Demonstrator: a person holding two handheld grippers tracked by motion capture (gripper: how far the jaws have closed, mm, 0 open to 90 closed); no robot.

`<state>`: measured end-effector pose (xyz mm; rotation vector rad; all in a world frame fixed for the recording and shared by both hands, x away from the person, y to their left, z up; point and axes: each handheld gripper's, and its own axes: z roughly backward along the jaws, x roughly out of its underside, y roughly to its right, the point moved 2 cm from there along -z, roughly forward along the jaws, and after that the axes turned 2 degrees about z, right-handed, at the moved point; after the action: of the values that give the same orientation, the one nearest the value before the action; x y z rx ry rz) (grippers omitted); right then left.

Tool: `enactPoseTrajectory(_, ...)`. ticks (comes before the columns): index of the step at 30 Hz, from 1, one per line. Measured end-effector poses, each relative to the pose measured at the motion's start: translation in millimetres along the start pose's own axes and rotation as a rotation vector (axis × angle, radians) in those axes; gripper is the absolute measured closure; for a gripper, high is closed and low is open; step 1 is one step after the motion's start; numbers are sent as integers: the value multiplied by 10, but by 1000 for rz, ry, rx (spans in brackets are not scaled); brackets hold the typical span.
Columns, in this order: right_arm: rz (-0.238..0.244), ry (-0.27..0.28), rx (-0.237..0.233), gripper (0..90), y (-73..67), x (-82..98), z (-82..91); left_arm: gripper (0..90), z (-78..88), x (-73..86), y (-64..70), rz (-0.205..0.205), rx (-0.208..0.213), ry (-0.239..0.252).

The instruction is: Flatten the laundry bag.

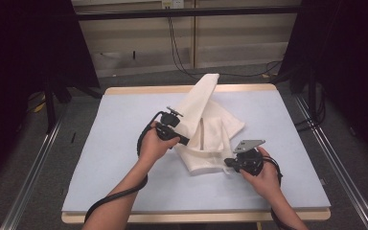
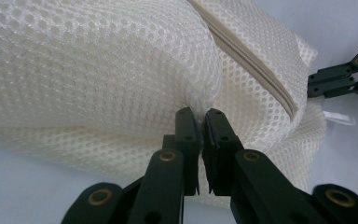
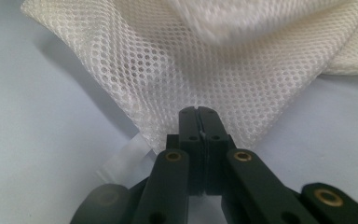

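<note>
A cream mesh laundry bag lies crumpled mid-table, one end reaching toward the far edge. My left gripper comes at its left side and is shut, pinching a fold of the mesh between the jaws; a beige zipper runs across the bag to the right. My right gripper holds the bag's near corner, its jaws shut tight on the mesh. A small white label sticks out beside that corner. The right gripper's jaws also appear at the left gripper view's far right.
The table is covered by a pale blue mat with a wooden rim. Dark curtains and stands flank both sides, and cables hang down the back wall. Metal rails run along the floor beside the table.
</note>
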<state>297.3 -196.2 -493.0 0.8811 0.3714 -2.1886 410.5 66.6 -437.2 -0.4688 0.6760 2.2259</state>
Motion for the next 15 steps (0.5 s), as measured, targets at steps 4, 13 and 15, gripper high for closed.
enactPoseTrajectory(4, -3, -3, 9, 900, 10, -1, 1, 851, 151, 4, -113, 14, -5, 17)
enactPoseTrajectory(13, -23, 2, 4, 900, 37, 10, 21, 851, 479, 21, -389, 68, -42, 65)
enactPoseTrajectory(15, -20, 2, 6, 900, 49, 14, 31, 852, 544, 36, -453, 79, -53, 74)
